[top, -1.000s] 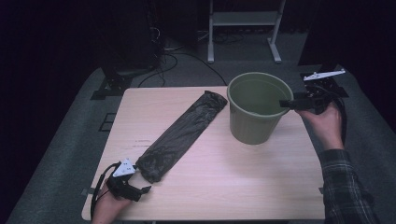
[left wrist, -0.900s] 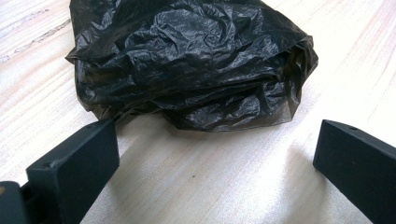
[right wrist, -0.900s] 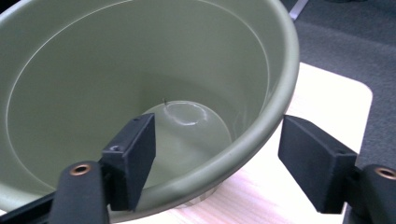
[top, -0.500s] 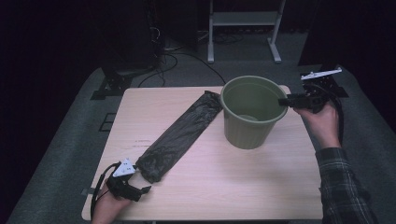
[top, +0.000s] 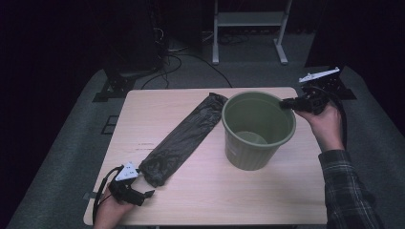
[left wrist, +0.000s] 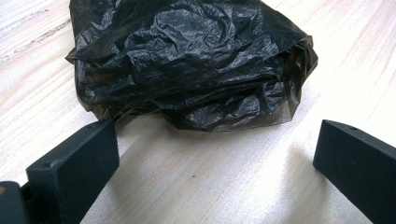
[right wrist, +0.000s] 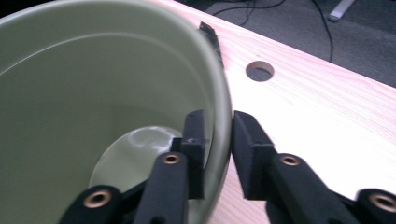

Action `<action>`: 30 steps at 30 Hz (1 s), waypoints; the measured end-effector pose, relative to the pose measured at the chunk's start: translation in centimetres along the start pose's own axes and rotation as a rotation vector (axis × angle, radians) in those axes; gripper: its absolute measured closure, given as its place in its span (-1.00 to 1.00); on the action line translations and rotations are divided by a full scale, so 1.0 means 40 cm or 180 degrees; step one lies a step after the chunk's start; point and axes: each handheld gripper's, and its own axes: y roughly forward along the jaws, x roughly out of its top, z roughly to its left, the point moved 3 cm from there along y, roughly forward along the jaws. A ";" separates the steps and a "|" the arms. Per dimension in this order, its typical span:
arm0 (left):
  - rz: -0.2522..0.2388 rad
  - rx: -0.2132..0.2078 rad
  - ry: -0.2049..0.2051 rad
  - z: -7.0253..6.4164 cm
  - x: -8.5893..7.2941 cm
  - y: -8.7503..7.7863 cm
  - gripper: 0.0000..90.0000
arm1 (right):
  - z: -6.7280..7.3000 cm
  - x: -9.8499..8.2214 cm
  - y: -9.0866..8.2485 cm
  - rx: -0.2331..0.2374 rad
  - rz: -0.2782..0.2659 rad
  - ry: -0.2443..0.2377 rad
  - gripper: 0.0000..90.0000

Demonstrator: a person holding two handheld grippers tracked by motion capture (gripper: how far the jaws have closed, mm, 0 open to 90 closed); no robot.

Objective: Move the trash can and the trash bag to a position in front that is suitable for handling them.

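- Green bin: its rim sits between the right hand-held gripper jaws, which have just been closing onto it.
- Black bin bag lies just ahead of the left hand-held gripper, jaws spread wide, holding nothing.

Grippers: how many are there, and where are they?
2. The left gripper sits at the near left corner of the table, jaws open before the black bag. The right gripper has its jaws around the green bucket's far right rim.

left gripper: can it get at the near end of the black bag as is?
Probably yes. The left gripper has its jaws open, with the crumpled end of the black plastic bag just ahead on bare table, nothing between.
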 end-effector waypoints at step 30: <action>-0.0006 0.0002 -0.0002 0.000 0.000 0.000 -1.00 | 0.172 0.043 0.074 0.0294 0.0153 -0.0489 0.78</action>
